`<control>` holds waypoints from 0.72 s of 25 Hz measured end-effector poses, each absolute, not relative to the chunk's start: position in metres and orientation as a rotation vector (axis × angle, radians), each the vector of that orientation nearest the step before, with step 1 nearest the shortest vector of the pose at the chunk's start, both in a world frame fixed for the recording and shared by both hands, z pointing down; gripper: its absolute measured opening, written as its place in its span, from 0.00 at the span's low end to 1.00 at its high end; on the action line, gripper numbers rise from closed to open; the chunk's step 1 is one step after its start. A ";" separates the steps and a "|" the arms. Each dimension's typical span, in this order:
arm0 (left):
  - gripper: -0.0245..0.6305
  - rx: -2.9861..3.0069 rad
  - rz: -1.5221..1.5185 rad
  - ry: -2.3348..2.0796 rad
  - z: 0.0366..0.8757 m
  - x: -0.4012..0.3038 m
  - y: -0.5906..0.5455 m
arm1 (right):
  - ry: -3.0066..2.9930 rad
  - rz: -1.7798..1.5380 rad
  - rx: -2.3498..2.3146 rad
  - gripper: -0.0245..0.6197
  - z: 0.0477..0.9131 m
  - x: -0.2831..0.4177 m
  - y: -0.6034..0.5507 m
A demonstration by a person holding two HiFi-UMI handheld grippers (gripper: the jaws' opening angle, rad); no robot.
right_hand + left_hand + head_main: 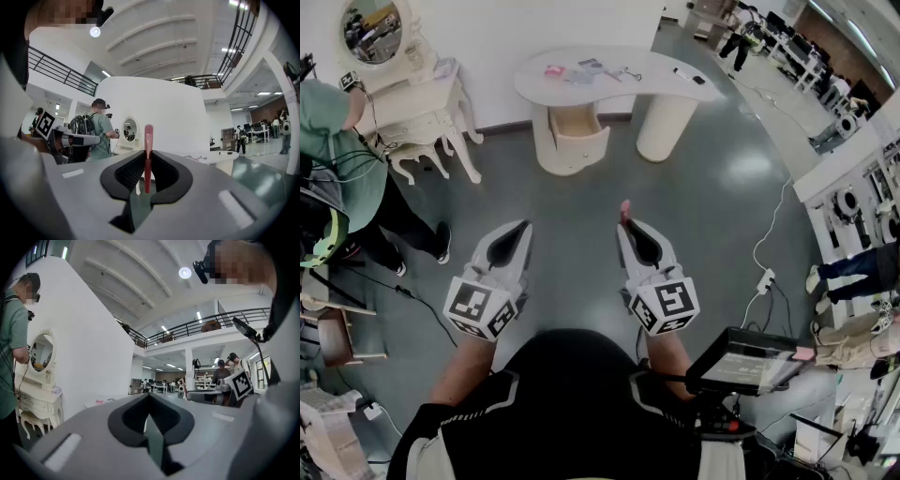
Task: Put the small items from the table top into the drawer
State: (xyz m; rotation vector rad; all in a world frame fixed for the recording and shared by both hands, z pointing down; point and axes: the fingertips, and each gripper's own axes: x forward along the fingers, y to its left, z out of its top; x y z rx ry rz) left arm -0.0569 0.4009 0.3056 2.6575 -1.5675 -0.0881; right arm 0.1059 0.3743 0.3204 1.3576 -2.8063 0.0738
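In the head view both grippers are held over the grey floor, well short of the white curved table [623, 91]. My right gripper [625, 225] is shut on a thin pink stick [624, 208], which stands up between the jaws [148, 154] and pokes out past their tips. My left gripper [525, 226] is shut with nothing in it [149, 394]. Under the table its drawer [577, 123] hangs open. Small items lie on the table top: a pink thing [554, 69], some flat pieces [587, 68] and a black object [697, 80].
A person in a green shirt [333, 141] stands at the left by a white vanity with a round mirror [414, 98]. A cable and power strip [764, 279] lie on the floor at the right. A screen [750, 361] sits by my right side.
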 end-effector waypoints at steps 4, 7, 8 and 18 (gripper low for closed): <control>0.04 2.645 -0.083 -1.602 0.306 -0.059 0.406 | -2.804 0.077 1.364 0.11 0.320 0.109 0.378; 0.04 2.632 -0.075 -1.625 0.308 -0.061 0.410 | -2.799 0.076 1.363 0.11 0.320 0.110 0.382; 0.04 2.627 -0.074 -1.634 0.309 -0.061 0.411 | -2.799 0.076 1.362 0.11 0.321 0.110 0.383; 0.04 2.619 -0.100 -1.607 0.315 -0.068 0.422 | -2.818 0.100 1.360 0.11 0.320 0.100 0.390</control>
